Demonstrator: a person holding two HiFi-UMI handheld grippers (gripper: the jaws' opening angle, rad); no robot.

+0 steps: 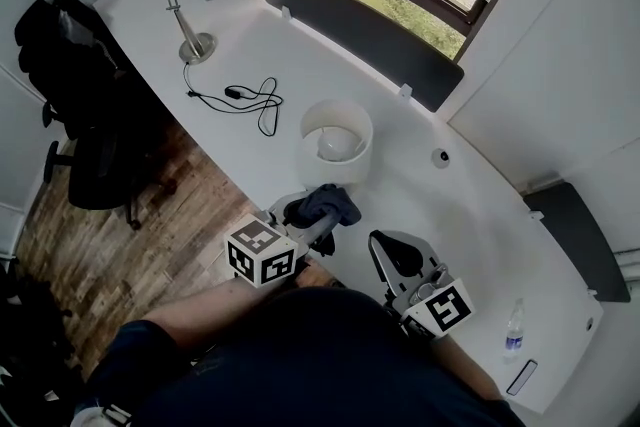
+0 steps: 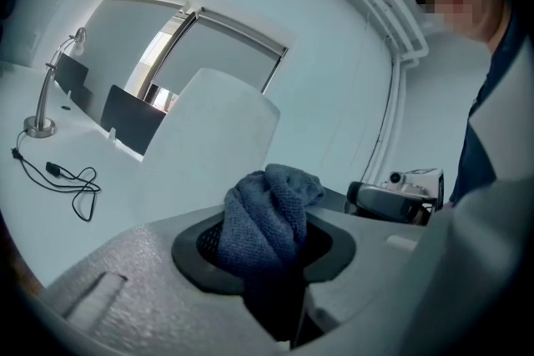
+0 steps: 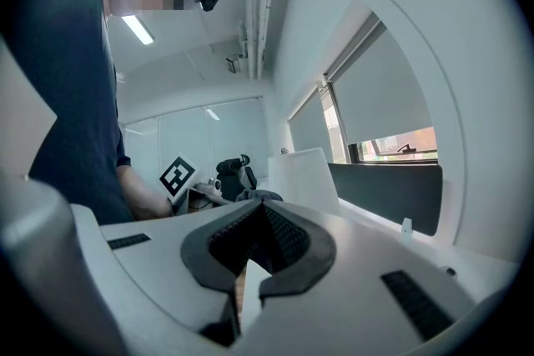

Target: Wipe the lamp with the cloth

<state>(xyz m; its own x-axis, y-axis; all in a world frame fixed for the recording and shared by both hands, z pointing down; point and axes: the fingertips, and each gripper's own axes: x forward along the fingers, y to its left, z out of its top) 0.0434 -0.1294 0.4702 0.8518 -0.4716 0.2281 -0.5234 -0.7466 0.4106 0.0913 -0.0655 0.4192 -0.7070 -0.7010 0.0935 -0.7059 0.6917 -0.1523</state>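
Note:
The lamp [image 1: 336, 141] is a white drum-shaded table lamp standing on the white desk [image 1: 470, 205]. My left gripper [image 1: 310, 223] is shut on a dark blue cloth [image 1: 323, 205], which bunches up out of the jaws just short of the shade's near side. In the left gripper view the cloth [image 2: 271, 213] fills the left gripper [image 2: 267, 242] and the shade [image 2: 213, 142] rises right behind it. My right gripper [image 1: 395, 255] hovers to the right over the desk edge, shut and holding nothing. From the right gripper [image 3: 263, 233] the shade [image 3: 304, 177] shows ahead.
A silver gooseneck desk lamp [image 1: 186, 13] stands at the far left of the desk, with a black cable [image 1: 250, 99] coiled beside it. Dark partition panels [image 1: 360, 30] line the desk's far edge. A water bottle [image 1: 513, 327] is at the right end. A black chair [image 1: 75, 105] stands on the floor at left.

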